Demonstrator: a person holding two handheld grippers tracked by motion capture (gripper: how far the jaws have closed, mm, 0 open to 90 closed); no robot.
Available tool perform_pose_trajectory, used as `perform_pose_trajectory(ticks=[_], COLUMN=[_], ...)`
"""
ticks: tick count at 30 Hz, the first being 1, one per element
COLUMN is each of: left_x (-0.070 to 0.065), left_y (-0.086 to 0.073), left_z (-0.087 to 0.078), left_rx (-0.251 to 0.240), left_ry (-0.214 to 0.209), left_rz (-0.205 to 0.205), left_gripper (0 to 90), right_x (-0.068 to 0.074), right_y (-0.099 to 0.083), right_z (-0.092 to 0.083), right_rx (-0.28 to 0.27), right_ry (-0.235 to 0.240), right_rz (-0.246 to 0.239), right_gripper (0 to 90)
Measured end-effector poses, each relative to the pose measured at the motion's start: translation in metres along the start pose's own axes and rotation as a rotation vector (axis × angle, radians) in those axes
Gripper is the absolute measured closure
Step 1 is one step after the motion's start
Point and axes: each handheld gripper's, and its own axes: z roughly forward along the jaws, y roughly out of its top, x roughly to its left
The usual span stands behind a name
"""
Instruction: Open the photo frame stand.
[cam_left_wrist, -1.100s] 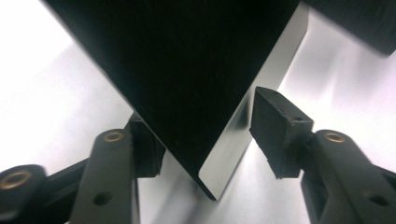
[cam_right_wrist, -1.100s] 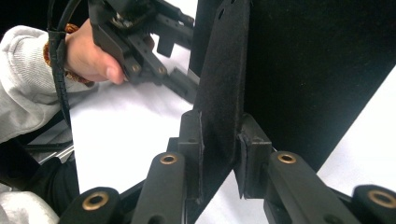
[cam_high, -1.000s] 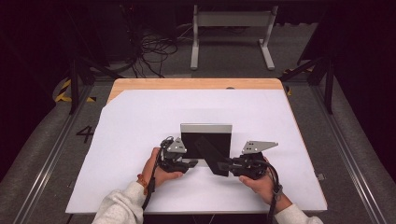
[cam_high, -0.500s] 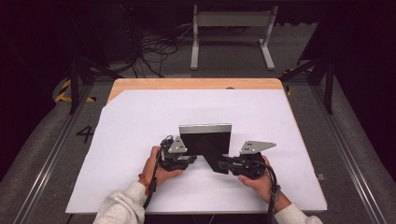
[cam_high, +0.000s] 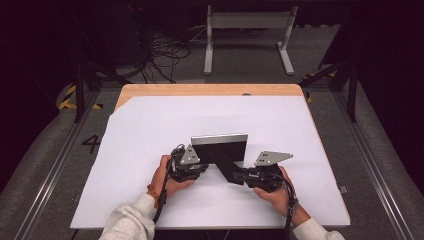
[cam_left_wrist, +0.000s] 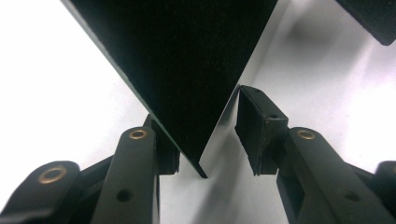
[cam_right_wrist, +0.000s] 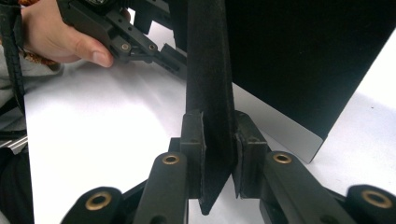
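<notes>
Where the two hands meet near the front edge of the white-covered tabletop (cam_high: 150, 130), a picture frame (cam_high: 220, 150) stands with its black back toward the person, a pale silver strip showing along its top edge. From the high view its front face is hidden, so what it displays cannot be told.

A black easel leg (cam_high: 231, 169) slants from the back panel toward the right tool (cam_high: 243, 176). In the right gripper view that leg (cam_right_wrist: 208, 93) rises straight between the jaws, and both pads press flat on it: the right tool (cam_right_wrist: 218, 154) is clamped on the leg. Its lower tip pokes out below the pads, and its upper end runs off the top of the picture. Behind it the back panel (cam_right_wrist: 303, 56) is one dark mass with no detail to read, edged by a light strip low at its right.

The left tool (cam_high: 200, 169) sits at the frame's lower left corner. In the left gripper view a pointed black corner (cam_left_wrist: 187, 84) of the panel hangs between the jaws of the left tool (cam_left_wrist: 208, 140). Its jaws have just been closing, yet a gap remains at the right-hand pad, and whether the left-hand pad touches the panel is hard to judge, since the panel's edge covers it. The panel's upper part is cut off by the picture's top.

The left hand (cam_high: 167, 175) and right hand (cam_high: 277, 192) wrap the tool bodies, hiding much of them from above.
</notes>
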Motion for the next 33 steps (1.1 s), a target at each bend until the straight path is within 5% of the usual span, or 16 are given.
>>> perform_pose_trajectory(ticks=[8,19,33], left_x=[0.004,0.006,0.005], left_y=[-0.002,-0.001,0.0], left_z=[-0.005,-0.022,-0.029], left_rx=[-0.005,-0.114,-0.123], left_ry=[0.0,-0.028,-0.026], left_rz=[-0.02,-0.031,-0.022], left_gripper=[61.6,63.6,69.2], right_x=[0.001,0.003,0.005], right_y=[-0.001,-0.004,-0.007], right_z=[0.001,0.002,0.002], right_rx=[0.011,0.028,0.05], right_ry=[0.0,-0.009,0.0], right_rz=[-0.002,-0.013,-0.022], right_gripper=[78.6,79.0,80.8])
